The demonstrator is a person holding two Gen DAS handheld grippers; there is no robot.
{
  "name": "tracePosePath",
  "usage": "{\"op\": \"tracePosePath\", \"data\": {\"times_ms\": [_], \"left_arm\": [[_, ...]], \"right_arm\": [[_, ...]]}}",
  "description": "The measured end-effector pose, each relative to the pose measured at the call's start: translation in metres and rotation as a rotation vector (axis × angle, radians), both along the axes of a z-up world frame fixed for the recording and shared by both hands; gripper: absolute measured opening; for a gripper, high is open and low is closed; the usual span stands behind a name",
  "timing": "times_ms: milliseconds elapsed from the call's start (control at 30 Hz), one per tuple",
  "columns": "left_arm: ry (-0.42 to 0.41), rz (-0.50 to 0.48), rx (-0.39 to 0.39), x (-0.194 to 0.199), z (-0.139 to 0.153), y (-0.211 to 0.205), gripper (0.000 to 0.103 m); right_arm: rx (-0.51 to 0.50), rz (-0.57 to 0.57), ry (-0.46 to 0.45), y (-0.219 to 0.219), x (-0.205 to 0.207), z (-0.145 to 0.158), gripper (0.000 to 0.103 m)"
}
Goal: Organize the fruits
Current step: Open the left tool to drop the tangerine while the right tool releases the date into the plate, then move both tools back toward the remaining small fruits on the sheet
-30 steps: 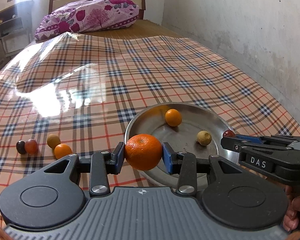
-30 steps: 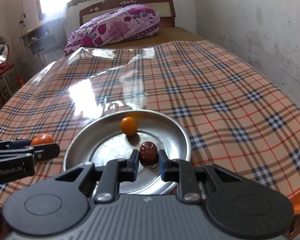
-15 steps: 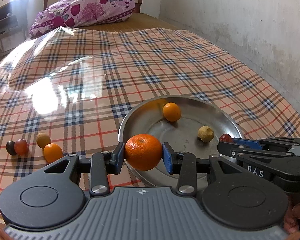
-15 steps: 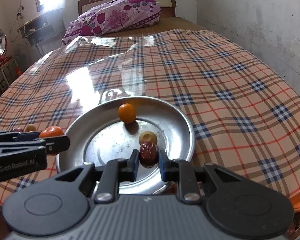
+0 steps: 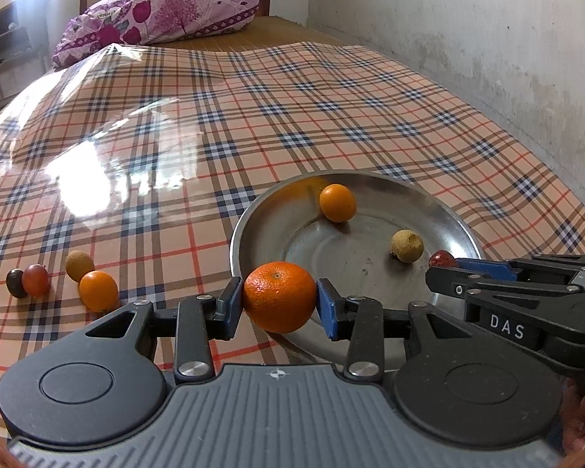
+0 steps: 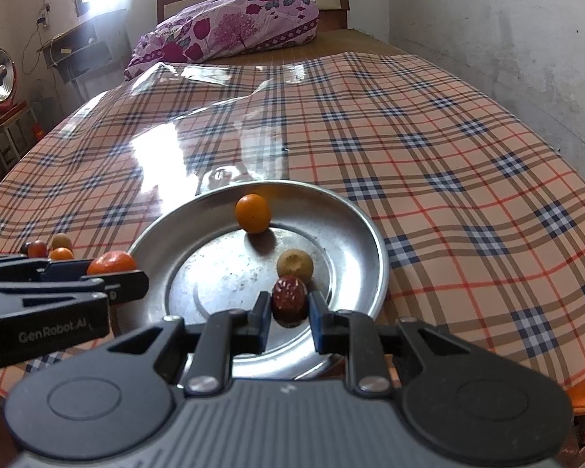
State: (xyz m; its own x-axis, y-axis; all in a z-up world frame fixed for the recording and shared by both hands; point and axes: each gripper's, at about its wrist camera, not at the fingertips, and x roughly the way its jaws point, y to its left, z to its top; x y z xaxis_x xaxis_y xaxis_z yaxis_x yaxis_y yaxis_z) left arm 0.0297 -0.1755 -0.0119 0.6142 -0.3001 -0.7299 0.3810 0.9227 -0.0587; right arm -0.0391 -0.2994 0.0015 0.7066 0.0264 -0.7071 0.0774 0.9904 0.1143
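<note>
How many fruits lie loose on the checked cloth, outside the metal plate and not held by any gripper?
4, in a cluster left of the metal plate: a dark grape, a red grape, a tan longan and a small orange. Others may be hidden behind the grippers.

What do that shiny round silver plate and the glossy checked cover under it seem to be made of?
The round silver plate looks like metal, probably stainless steel: a polished grey surface with dull scuffs in its base, mirroring the small orange fruit on its wall. The checked table cover looks like plastic-coated or vinyl sheeting: it throws bright window glare and lies in stiff ripples, though cloth under clear film is possible.
</note>
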Motion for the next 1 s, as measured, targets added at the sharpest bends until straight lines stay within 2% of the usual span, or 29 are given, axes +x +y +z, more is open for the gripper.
{"op": "tracePosePath", "data": {"times_ms": [233, 300, 367, 1000], "left_arm": [[-0.022, 0.014, -0.012, -0.001, 0.006, 0.004, 0.054], [-0.028, 0.02, -0.017, -0.001, 0.009, 0.005, 0.056], [-0.033, 0.022, -0.017, -0.003, 0.011, 0.006, 0.056], [-0.069, 0.075, -0.044, -0.022, 0.037, 0.033, 0.059]], "right_arm": [[0.002, 0.002, -0.006, 0.001, -0.002, 0.002, 0.022], [0.005, 0.005, -0.009, 0.001, -0.002, 0.002, 0.033], [0.009, 0.005, -0.018, 0.002, -0.003, 0.004, 0.037], [-0.005, 0.046, -0.079, 0.016, -0.012, 0.022, 0.037]]}}
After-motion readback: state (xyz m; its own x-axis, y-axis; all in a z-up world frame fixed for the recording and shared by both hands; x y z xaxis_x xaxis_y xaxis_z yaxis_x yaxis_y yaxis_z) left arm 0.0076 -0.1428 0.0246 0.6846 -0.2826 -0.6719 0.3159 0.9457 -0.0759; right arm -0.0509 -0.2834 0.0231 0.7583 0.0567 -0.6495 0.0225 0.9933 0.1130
